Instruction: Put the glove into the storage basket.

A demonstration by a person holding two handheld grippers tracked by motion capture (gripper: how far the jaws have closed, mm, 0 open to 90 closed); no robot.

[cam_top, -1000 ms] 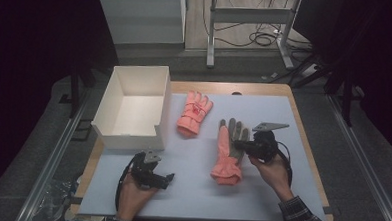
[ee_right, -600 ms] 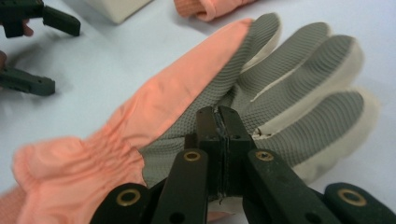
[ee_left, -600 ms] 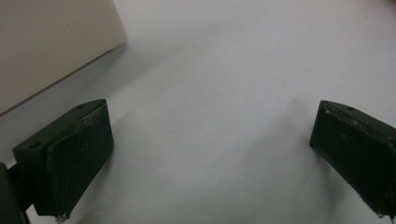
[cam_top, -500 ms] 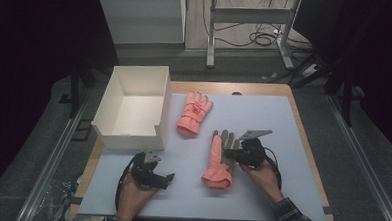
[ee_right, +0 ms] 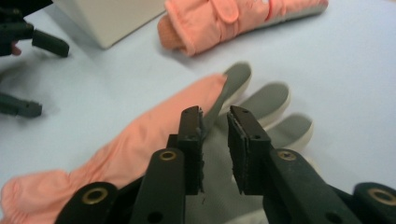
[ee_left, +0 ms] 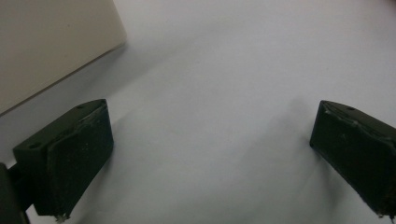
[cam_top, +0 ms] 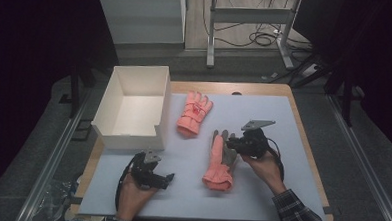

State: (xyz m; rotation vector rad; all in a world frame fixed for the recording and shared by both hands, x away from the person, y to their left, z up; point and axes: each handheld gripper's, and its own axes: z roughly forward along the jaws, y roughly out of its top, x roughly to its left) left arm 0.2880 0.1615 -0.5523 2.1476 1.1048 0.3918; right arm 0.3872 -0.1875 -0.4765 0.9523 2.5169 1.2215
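An orange glove with a grey palm lies palm up in the middle of the white mat, fingers pointing away from the person. My right gripper lies low at its grey fingers. Its jaws have just been opening and stand a little apart over the grey palm, with nothing pinched between them. A second orange glove lies farther back, beside the white box. My left gripper rests open on the mat at the front left, and nothing lies between its jaws.
The open white box stands at the mat's back left corner; its wall is close to my left gripper. The wooden table edge frames the mat. Bare mat lies at the front right.
The right gripper dragged the near glove a little toward the front left, then loosened its jaws off it and eased back to the right. The left gripper has stayed put.
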